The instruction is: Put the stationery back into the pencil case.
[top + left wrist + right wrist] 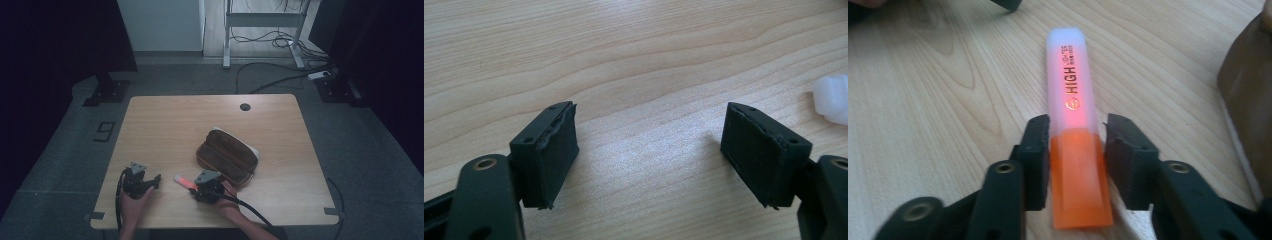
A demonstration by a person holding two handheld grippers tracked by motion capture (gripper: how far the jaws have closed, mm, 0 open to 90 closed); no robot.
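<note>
1. The left gripper [150,181] rests on the table [165,125] to the left of the highlighter [184,181], jaws released with bare wood between them. Best keep it parked there, clear of the pen.
2. The highlighter lies flat, just left of the brown pencil case [226,154], its orange cap end between the right gripper's [1075,150] jaws.
3. Those jaws stand close on both sides; the left pad seems to touch, the right shows a sliver of gap. Squeeze evenly on the flat sides, then lift straight up toward the open pencil case.
</note>
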